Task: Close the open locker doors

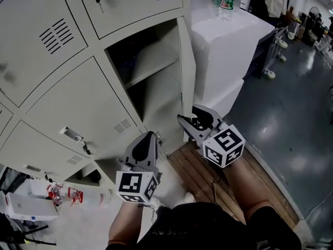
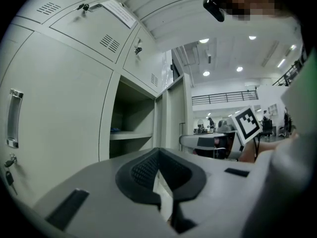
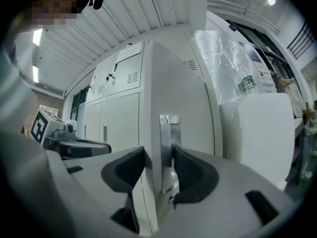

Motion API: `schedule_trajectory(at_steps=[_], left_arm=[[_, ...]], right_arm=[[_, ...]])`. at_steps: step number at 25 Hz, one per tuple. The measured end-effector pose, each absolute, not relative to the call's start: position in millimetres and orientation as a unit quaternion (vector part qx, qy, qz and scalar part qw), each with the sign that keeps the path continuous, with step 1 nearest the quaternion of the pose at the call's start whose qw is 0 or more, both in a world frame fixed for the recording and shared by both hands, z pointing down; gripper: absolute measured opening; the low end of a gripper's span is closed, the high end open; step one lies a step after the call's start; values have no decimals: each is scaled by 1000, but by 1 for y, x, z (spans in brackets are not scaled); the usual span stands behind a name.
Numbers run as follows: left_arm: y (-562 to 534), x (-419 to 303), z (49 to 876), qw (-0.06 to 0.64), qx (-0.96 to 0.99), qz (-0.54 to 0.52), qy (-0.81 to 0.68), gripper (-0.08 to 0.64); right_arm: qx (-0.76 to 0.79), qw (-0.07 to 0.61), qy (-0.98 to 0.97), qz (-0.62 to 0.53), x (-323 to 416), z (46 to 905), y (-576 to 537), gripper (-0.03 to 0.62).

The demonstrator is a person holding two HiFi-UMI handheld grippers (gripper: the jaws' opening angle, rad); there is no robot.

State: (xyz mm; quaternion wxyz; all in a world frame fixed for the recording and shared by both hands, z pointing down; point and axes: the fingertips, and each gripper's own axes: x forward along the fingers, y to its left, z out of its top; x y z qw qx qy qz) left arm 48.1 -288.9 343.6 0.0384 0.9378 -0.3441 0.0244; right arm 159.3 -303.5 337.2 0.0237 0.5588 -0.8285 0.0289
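A bank of pale grey lockers fills the left of the head view. One compartment (image 1: 151,72) stands open, its shelf showing, and its door (image 1: 186,72) is swung out edge-on to the right. My right gripper (image 1: 193,125) is at the lower edge of that door. In the right gripper view the door (image 3: 178,93) and its chrome handle (image 3: 169,133) sit between the jaws of my right gripper (image 3: 159,170), which is open around them. My left gripper (image 1: 144,146) is shut with nothing in it, level, just left of the door. It (image 2: 161,182) faces the open compartment (image 2: 131,128).
A white block (image 1: 229,46) with a water bottle (image 1: 225,1) on top stands close behind the open door. A wooden pallet (image 1: 203,173) lies under the person's legs. Closed locker doors (image 1: 78,108) with keys lie to the left. A plastic bottle (image 1: 83,197) lies on the floor.
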Motion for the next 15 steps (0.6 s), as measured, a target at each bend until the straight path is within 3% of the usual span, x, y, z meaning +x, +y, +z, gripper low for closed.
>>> schedule_trajectory(at_steps=[15], left_arm=[[-309, 1, 346, 48, 926, 24, -374, 5]], right_arm=[[548, 31, -835, 24, 106, 339, -340, 155]])
